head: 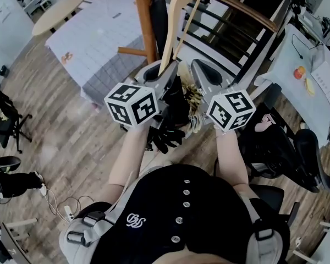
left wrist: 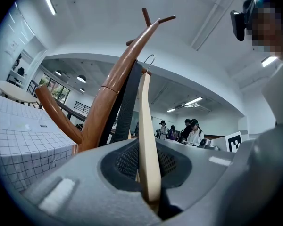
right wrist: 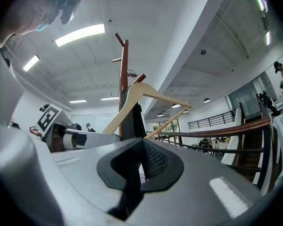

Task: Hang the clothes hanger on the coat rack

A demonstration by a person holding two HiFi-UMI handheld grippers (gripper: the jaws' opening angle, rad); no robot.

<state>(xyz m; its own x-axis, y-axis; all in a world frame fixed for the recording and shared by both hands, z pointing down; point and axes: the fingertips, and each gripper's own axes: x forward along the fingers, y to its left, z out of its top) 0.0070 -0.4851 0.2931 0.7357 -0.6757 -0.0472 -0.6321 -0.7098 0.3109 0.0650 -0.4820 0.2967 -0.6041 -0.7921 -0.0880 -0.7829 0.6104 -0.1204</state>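
Note:
A pale wooden clothes hanger [head: 173, 26] stands upright beside the brown coat rack [head: 146, 21]. My left gripper [head: 160, 70] is shut on one of its arms. In the left gripper view the hanger [left wrist: 145, 117] rises from the left gripper [left wrist: 148, 173], and its metal hook [left wrist: 151, 60] sits close to a peg of the coat rack [left wrist: 115, 98]. A black cloth strip [left wrist: 129, 102] hangs along the pole. My right gripper [head: 201, 67] is level with the left one. In the right gripper view the right gripper [right wrist: 132, 173] is closed on the black strip [right wrist: 132, 119], with the hanger [right wrist: 146, 92] and the rack [right wrist: 123, 74] beyond.
A table with a checked cloth [head: 104, 43] and a round table [head: 58, 12] stand to the left of the rack. A dark railing [head: 236, 15] runs behind it. A black office chair [head: 297, 153] and a white desk [head: 313, 76] are on the right. Several people [left wrist: 188, 131] stand far off.

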